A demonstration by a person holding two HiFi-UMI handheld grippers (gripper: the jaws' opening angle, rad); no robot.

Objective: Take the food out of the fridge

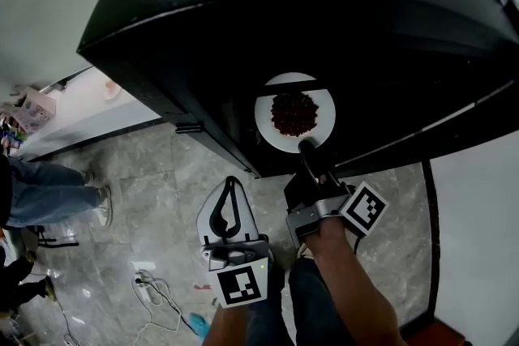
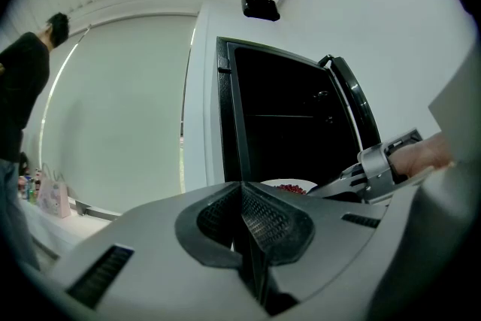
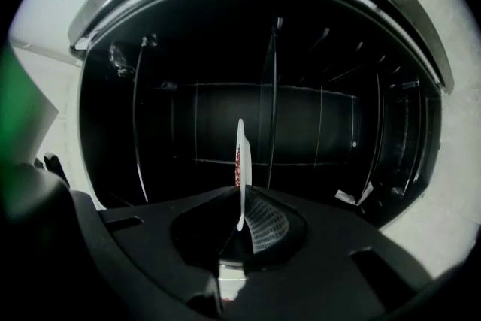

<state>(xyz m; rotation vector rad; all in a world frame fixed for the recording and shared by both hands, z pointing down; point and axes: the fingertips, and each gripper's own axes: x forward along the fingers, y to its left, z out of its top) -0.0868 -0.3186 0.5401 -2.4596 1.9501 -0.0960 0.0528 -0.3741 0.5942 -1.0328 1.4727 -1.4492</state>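
I am clamping my right gripper [image 1: 306, 147] on the near rim of the white plate [image 1: 266, 119], which is carrying a heap of small dark-red food [image 1: 293, 113]. The plate is lying level at the front edge of the open fridge's [image 1: 203, 36] dark interior. My left gripper [image 1: 230, 189] is hanging clenched on nothing, just beside the right one, over the tiled floor [image 1: 162, 166].

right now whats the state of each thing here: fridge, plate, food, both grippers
fridge: door open, inside dark
white plate: level, at the fridge opening, gripped by its near rim
red food: heaped on the plate's middle
right gripper: shut on the plate's rim
left gripper: shut, nothing between its jaws, outside the fridge
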